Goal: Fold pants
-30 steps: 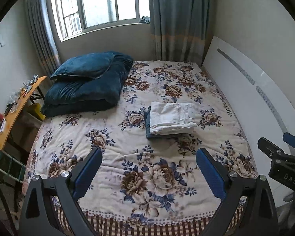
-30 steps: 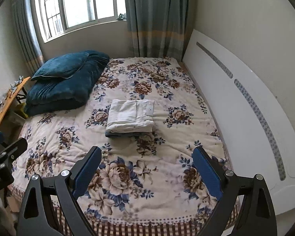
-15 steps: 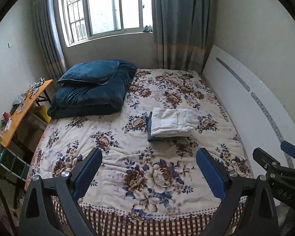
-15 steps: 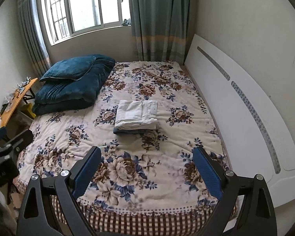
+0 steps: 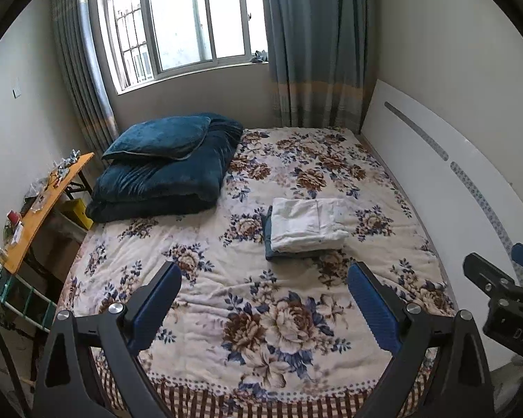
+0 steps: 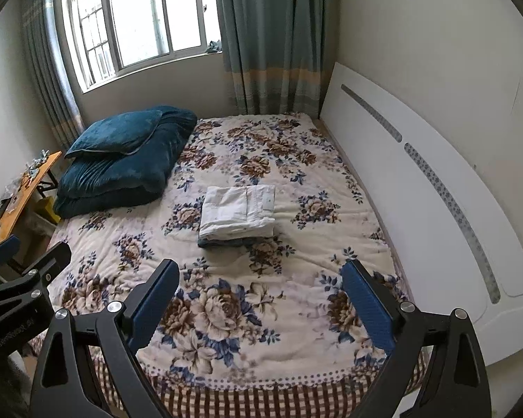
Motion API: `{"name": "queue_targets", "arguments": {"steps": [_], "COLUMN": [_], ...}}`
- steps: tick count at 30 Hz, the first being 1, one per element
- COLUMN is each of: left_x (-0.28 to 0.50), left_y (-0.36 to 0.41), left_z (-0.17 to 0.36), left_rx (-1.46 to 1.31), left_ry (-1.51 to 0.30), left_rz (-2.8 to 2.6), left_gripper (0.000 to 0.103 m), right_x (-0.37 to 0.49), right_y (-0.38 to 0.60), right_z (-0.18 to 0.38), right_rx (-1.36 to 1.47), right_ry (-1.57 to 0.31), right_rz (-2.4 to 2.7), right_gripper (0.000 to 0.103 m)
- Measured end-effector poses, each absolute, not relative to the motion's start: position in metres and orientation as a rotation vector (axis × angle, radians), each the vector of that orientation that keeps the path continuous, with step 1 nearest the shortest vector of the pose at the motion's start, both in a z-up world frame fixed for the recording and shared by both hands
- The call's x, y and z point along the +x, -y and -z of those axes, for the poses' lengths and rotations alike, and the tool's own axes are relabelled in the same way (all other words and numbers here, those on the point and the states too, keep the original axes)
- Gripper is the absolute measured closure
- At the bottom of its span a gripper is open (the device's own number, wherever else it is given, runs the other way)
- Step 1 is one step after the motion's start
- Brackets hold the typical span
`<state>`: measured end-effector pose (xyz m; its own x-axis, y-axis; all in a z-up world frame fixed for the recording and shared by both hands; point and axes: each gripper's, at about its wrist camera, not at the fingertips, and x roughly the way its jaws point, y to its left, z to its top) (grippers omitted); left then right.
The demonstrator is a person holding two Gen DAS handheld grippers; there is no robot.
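With the white pants (image 5: 308, 224) folded mid-frame atop a dark garment (image 5: 269, 240), our left gripper (image 5: 264, 308) and right gripper (image 6: 259, 301) (both spread wide, empty) judge folding finished; only withdrawal remains.

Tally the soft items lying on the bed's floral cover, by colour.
White: 1, the folded white pants on top of the stack.
Grey-blue: 1, a folded garment under them.
Dark blue: 2, a pillow resting on a folded quilt.
Total: 4
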<state>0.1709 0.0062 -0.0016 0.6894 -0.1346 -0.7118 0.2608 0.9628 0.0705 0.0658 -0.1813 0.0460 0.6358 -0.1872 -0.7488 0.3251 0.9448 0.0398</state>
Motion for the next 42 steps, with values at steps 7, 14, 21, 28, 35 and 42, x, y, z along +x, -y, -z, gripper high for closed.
{"name": "queue_targets", "arguments": {"steps": [7, 14, 21, 28, 35, 42], "left_x": [0.209, 0.243, 0.267, 0.279, 0.284, 0.286], "left_y": [0.004, 0.020, 0.032, 0.040, 0.039, 0.038], "left_z": [0.013, 0.034, 0.059, 0.071, 0.072, 0.075], "left_rx": [0.171, 0.183, 0.197, 0.201, 0.196, 0.177], "left_ry": [-0.758, -0.820, -0.874, -0.905, -0.904, -0.908], "left_rz": [0.188, 0.198, 0.185, 0.182, 0.186, 0.185], "left_gripper": [0.003, 0.003, 0.003, 0.003, 0.003, 0.000], "right_x": [0.098, 0.144, 0.172, 0.188, 0.193, 0.192], "right_y": [0.193, 0.205, 0.221, 0.233, 0.236, 0.237], "right_z": [-0.035, -0.013, 0.021, 0.045, 0.053, 0.053], "right_rx": [0.161, 0.133, 0.142, 0.157, 0.166, 0.173], "right_ry": [-0.819, -0.844, -0.907, -0.951, -0.960, -0.961], "right_rz": [0.322, 0.348, 0.369, 0.375, 0.373, 0.371], "right_gripper": [0.003, 0.003, 0.003, 0.002, 0.002, 0.002]}}
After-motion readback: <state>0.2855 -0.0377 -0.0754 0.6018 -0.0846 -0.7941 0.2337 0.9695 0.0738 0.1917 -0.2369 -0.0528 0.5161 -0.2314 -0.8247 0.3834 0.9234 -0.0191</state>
